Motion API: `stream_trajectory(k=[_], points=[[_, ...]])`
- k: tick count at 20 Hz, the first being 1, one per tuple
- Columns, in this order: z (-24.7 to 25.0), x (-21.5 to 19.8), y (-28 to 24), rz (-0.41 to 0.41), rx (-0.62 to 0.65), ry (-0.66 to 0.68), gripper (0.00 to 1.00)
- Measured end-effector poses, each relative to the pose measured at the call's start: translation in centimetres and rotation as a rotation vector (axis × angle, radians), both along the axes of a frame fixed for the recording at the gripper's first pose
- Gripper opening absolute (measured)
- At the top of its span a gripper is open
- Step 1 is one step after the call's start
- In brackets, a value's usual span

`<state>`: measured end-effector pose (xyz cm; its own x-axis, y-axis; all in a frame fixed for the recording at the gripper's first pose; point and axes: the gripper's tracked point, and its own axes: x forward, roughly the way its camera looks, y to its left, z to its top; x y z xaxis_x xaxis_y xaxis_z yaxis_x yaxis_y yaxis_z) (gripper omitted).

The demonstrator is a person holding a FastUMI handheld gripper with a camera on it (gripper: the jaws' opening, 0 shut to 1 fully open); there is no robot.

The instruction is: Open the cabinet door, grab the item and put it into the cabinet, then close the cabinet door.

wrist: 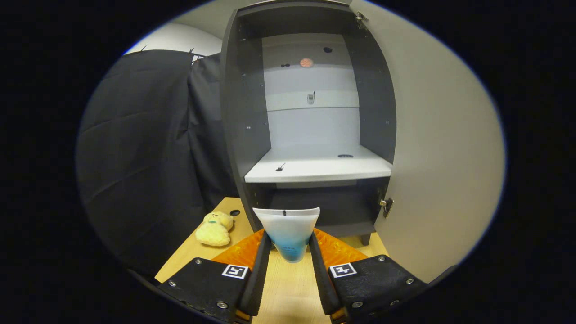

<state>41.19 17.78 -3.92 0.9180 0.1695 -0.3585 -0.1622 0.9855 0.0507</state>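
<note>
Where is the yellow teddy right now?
The yellow teddy lies on the wooden table, left of the tongs that hold the tube, by the open cabinet's bottom corner.

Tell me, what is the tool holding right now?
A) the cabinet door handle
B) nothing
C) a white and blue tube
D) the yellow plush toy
C: the tool is shut on the white and blue tube, both fingers pressing its sides, in front of the open cabinet; the yellow plush toy lies apart on the wooden table.
</note>
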Motion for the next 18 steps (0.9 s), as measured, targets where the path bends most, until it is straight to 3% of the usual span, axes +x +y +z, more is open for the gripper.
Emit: stream_trajectory(k=[10, 18], points=[[7.7, 8.3, -0.3, -0.012, 0.038, -0.080, 0.51], [10.2, 15.2, -0.3, -0.034, 0.073, -0.077, 0.51]])
